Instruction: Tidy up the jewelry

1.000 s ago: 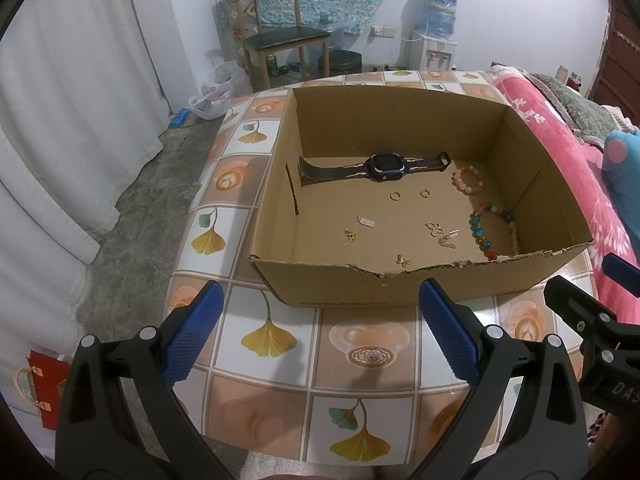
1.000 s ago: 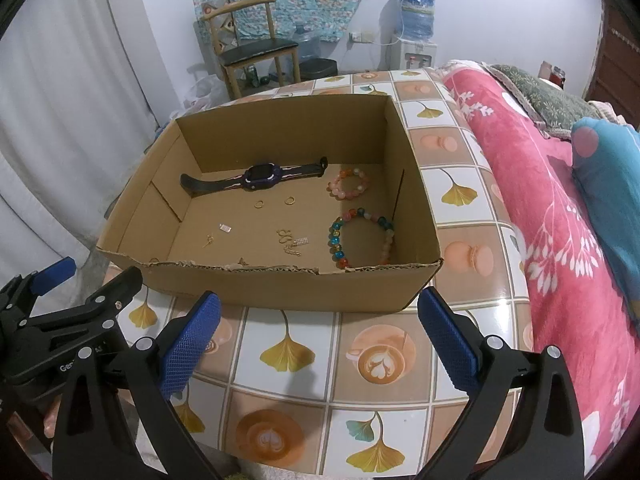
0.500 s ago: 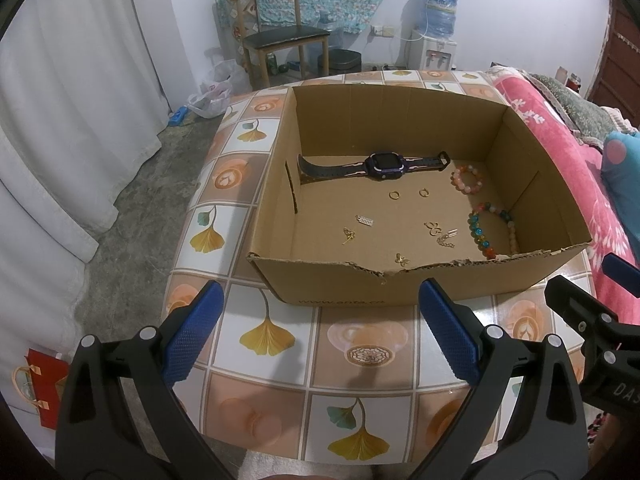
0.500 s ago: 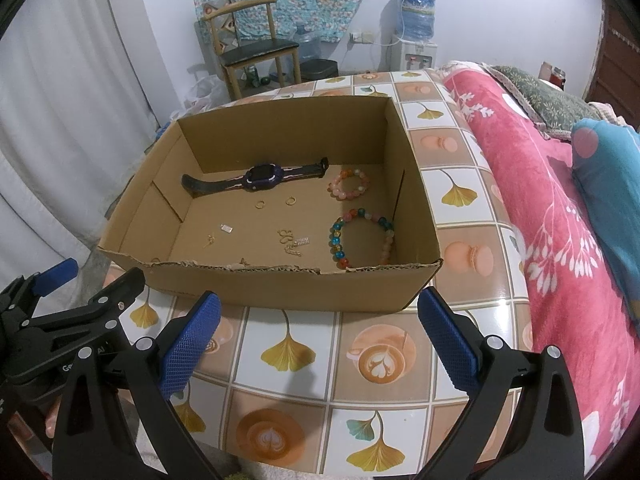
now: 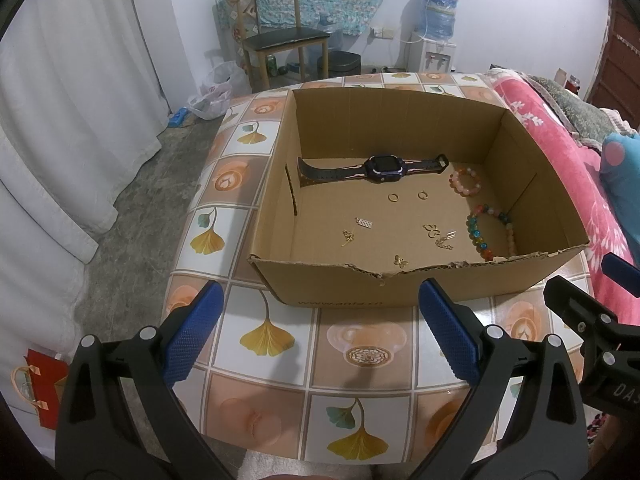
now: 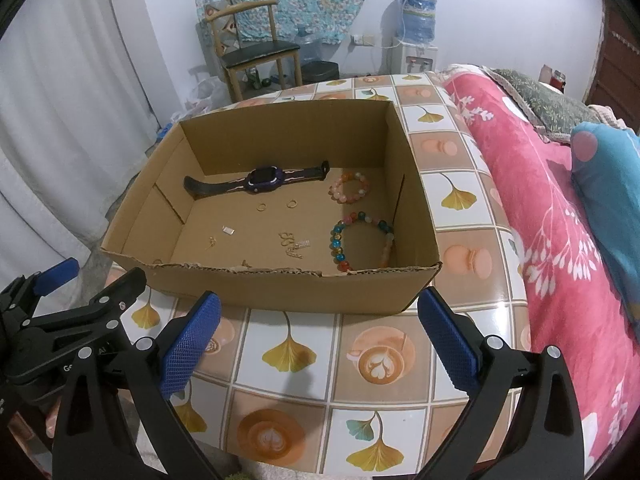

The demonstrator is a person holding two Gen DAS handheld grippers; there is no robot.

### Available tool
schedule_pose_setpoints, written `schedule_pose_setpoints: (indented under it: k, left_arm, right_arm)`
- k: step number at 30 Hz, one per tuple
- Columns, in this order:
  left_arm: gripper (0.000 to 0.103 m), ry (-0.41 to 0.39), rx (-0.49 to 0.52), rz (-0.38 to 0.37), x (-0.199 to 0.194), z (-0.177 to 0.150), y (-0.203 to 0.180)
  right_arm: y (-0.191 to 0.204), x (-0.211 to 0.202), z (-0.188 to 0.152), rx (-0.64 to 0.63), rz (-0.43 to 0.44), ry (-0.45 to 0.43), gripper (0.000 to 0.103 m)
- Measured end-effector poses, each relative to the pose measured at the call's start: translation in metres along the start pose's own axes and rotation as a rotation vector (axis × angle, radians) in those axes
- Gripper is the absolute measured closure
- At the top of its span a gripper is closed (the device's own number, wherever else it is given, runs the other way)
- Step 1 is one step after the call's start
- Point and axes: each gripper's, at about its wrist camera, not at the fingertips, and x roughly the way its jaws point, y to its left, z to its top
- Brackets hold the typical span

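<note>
Hovering over the near edge of the tiled table [image 5: 360,356], the left gripper [image 5: 320,336] had its blue-padded fingers [image 5: 192,336] spread wide with nothing between them, and the right gripper [image 6: 320,336] looked the same, wide apart and empty, just short of the cardboard box [image 6: 280,288]. All the jewelry sat loose on the box floor. A purple smartwatch [image 5: 384,168] lay stretched out along the back wall, with two small gold rings [image 5: 394,197] just in front of it. A pink beaded bracelet [image 5: 466,182] was in the back right corner, and a multicolored beaded bracelet [image 6: 360,240] curled up against the right wall, nearer the front. A few tiny gold pieces, earrings or charms [image 5: 438,236], honestly too small to tell, were scattered mid-floor and near the torn front edge. Each gripper also showed up at the edge of the other's camera.
</note>
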Motion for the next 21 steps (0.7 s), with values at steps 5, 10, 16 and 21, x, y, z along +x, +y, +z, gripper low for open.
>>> schedule_pose_setpoints:
  k: [5, 10, 16, 21]
  left_arm:
    - [0.009, 0.001, 0.000, -0.002, 0.0001, -0.0002, 0.0005]
    - [0.008, 0.001, 0.000, -0.003, 0.0002, -0.0002, 0.0002]
    - [0.008, 0.002, -0.002, -0.001, 0.0005, -0.0004, 0.0002]
    - [0.008, 0.001, 0.000, -0.002, 0.0003, -0.0004, 0.0011]
  right_arm:
    - [0.0013, -0.0010, 0.0004, -0.001, 0.000, 0.001, 0.007]
    - [0.0017, -0.0011, 0.0006, -0.001, 0.000, 0.001, 0.007]
    - [0.0020, -0.0010, 0.0007, -0.001, 0.000, 0.002, 0.007]
    - [0.0021, -0.0012, 0.0004, 0.002, -0.001, 0.002, 0.007]
